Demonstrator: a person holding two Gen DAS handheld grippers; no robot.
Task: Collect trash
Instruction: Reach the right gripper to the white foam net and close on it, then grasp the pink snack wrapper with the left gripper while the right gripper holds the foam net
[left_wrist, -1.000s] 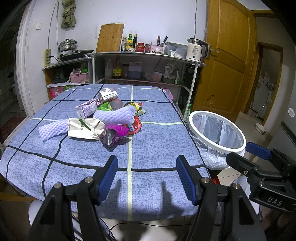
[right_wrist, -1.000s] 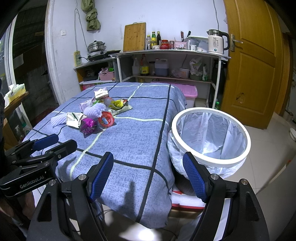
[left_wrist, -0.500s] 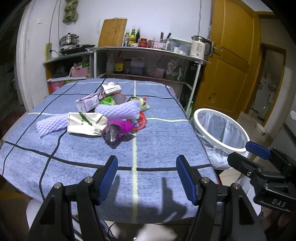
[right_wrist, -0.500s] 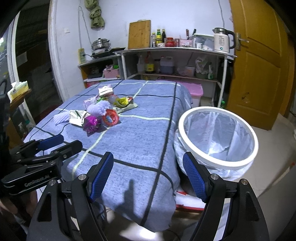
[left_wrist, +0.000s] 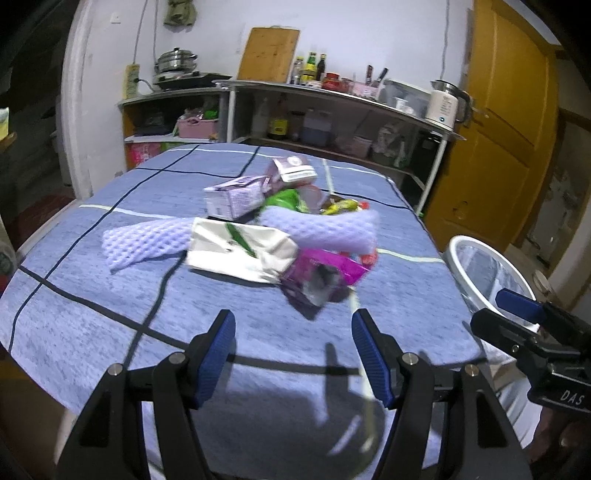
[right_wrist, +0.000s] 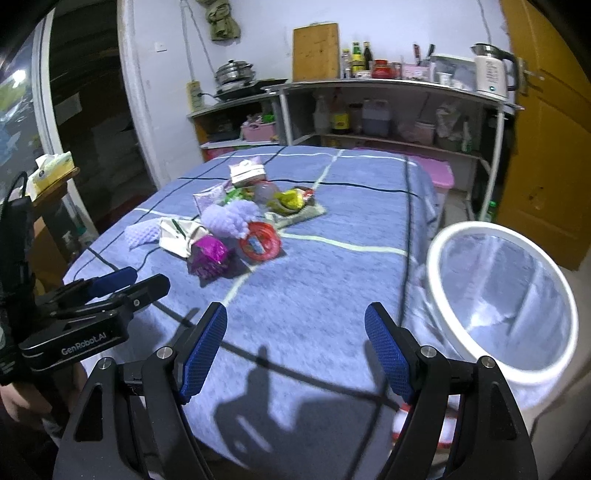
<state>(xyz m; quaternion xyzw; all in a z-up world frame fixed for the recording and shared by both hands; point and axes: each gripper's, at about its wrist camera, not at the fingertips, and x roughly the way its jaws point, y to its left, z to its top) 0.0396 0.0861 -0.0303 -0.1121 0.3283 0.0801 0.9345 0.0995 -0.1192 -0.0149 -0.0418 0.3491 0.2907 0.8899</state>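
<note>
Both grippers, left gripper (left_wrist: 293, 334) and right gripper (right_wrist: 295, 328), gape empty short of the trash pile (left_wrist: 273, 236).

Trash pile (left_wrist: 280, 236) on blue-clothed table (left_wrist: 92, 325)

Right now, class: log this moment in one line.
left claw: open, empty | right claw: open, empty | trash pile: on table | bin: beside table

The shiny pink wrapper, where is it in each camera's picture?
Left wrist view: the shiny pink wrapper sits right of the middle, at the near edge of the trash pile, just past the open left tongs.
Right wrist view: it lies left of the middle, beyond the open right tongs.
Shared landmark: the white bin, at the right in both views.
</note>
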